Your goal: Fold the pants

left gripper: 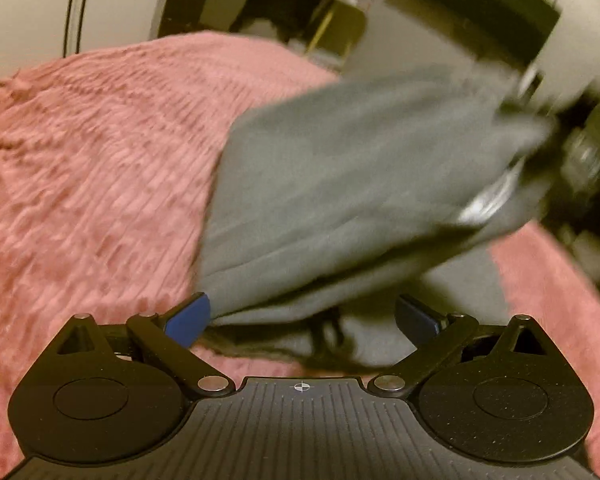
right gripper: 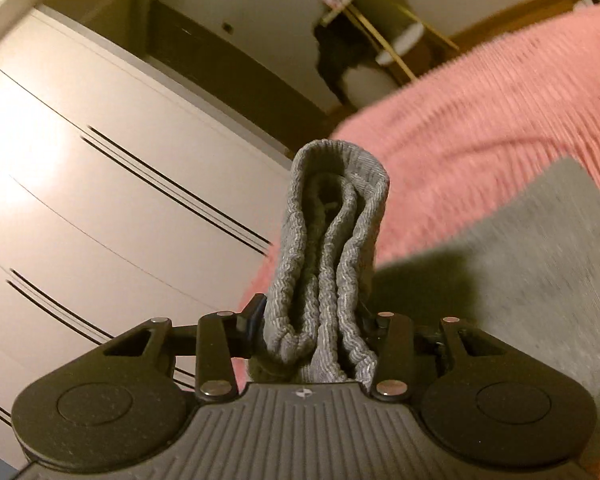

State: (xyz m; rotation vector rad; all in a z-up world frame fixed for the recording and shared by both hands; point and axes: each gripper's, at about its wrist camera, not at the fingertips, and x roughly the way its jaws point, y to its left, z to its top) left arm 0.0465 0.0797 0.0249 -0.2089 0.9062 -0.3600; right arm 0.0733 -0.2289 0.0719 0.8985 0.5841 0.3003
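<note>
Pants [left gripper: 340, 184], grey, lie partly on the pink ribbed blanket [left gripper: 100, 168] and partly lifted. Nearest me in right wrist view, right gripper [right gripper: 314, 330] has its jaws pinched on a bunched, ribbed band of the pants [right gripper: 336, 240], which stands up between the fingers; more grey cloth spreads flat to the right over the blanket [right gripper: 500, 100]. Left gripper [left gripper: 306, 316] has jaws spread wide, blue pads [left gripper: 188, 318] showing, w/ grey fabric edge touching the left pad. Cloth rises toward upper right, blurred. Further back: white wardrobe [right gripper: 80, 168] w/ dark line grooves, then a gold-framed side table [right gripper: 384, 32].
</note>
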